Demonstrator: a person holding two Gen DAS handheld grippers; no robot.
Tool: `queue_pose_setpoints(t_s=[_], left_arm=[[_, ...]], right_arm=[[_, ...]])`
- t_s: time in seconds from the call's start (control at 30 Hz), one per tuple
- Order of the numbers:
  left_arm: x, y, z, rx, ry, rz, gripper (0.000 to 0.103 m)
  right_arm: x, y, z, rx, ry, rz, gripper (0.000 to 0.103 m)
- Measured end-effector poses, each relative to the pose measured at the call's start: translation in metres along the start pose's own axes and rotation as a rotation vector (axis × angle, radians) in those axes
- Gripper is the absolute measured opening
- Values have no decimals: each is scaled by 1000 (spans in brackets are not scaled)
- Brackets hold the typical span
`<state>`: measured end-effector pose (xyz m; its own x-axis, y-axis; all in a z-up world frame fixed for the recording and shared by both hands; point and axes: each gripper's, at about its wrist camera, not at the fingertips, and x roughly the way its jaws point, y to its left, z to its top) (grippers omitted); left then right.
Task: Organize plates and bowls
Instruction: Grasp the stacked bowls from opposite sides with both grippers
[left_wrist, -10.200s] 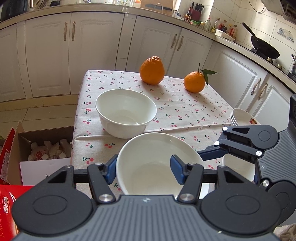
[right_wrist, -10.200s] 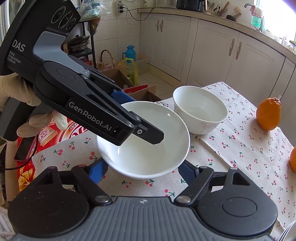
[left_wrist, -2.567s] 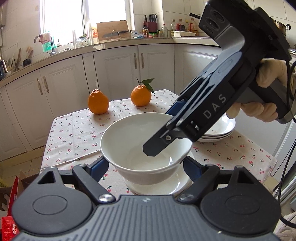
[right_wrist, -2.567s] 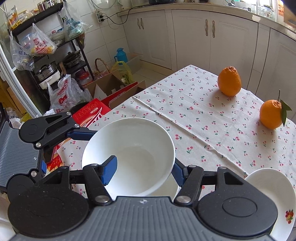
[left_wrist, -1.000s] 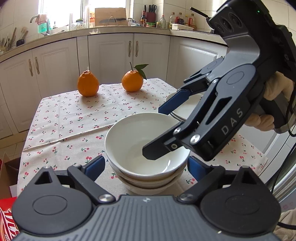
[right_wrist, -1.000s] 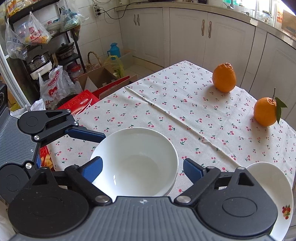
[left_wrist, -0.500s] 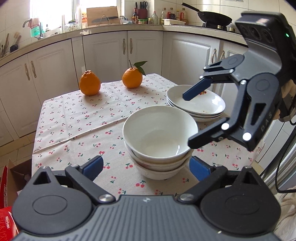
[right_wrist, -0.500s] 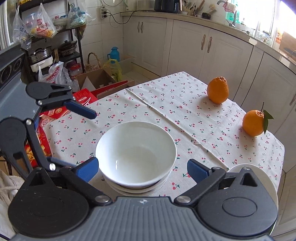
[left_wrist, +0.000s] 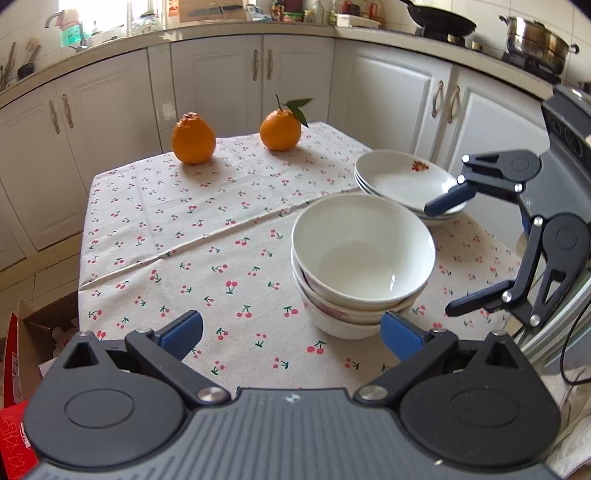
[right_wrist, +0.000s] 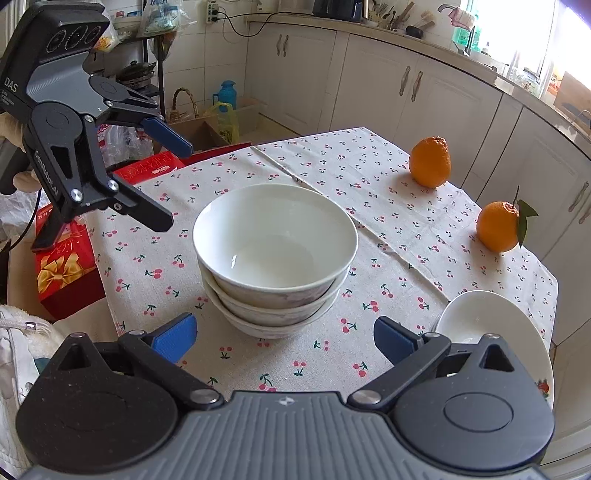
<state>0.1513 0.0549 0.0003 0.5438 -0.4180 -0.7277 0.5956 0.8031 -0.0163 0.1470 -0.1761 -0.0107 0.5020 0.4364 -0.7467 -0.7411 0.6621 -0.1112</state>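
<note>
Now bowl stack (left_wrist: 360, 266) done, plates (left_wrist: 404, 184) stacked just beside, probably three; left gripper (left_wrist: 291, 332) and right gripper (right_wrist: 282, 336) spread, jaws just opened, nothing between; next, likely retract.

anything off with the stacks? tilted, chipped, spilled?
Nothing stands out. The bowl stack sits nested and upright on the tablecloth; the plate stack is even beside it. No chips or spills visible.

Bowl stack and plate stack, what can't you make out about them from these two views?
- Bowl stack: the lower bowls' insides, both views, covered by the top bowl.
- Plate stack: its near edge, left wrist view, behind the right gripper's finger; right wrist view, partly behind that gripper's body.
- Plate pattern: too small.
</note>
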Motion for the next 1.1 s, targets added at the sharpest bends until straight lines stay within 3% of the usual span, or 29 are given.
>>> queue_pose_setpoints(t_s=[0.13,0.43,0.9,1.1], left_arm=[[26,-8,-3,97,54,-49,101],[58,-16,-2,251,82,-108,99],[72,-13,5,315,91,-254,92],[77,-15,9,338,111,-286,89]], right_arm=[[8,-3,-5,-19,15,-3,103],[38,-5,-7,-110,67,19,103],[62,-18,9,-161,88,139,102],[61,-21,14,-174,86,198,97]])
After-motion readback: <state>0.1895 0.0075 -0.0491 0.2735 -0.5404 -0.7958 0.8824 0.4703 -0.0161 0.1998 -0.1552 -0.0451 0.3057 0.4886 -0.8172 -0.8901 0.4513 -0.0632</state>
